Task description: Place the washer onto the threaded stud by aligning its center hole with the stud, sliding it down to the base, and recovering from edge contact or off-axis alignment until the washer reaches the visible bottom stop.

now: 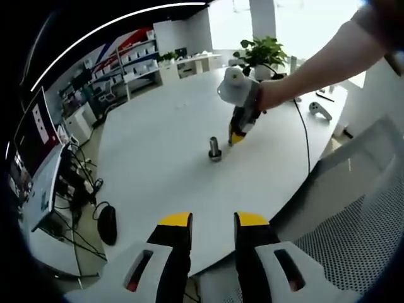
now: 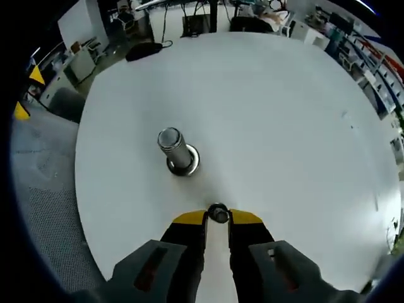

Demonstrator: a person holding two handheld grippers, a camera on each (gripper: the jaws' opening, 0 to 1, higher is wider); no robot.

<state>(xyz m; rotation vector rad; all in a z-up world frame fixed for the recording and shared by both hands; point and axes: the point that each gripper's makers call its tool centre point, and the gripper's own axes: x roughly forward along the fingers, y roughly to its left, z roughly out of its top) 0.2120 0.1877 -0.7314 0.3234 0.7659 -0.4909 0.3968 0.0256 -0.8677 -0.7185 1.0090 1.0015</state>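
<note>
A steel threaded stud (image 2: 175, 150) stands upright on its round base on the white table (image 2: 271, 113). My right gripper (image 2: 218, 218) is shut on a small metal washer (image 2: 218, 213), held at its yellow fingertips just short of the stud and to its right. In the left gripper view the stud (image 1: 214, 149) sits mid-table, and the right gripper (image 1: 238, 134), held by a person's hand, points down right beside it. My left gripper (image 1: 213, 222) hangs back near the table's near edge, jaws slightly apart with nothing between them.
A potted plant (image 1: 261, 53), a controller (image 1: 320, 110) and a cable (image 1: 304, 136) lie at the table's far side. A mesh chair (image 1: 353, 214) stands at the right. A black mouse-like object (image 1: 106, 224) and a monitor (image 1: 35, 158) sit left of the table.
</note>
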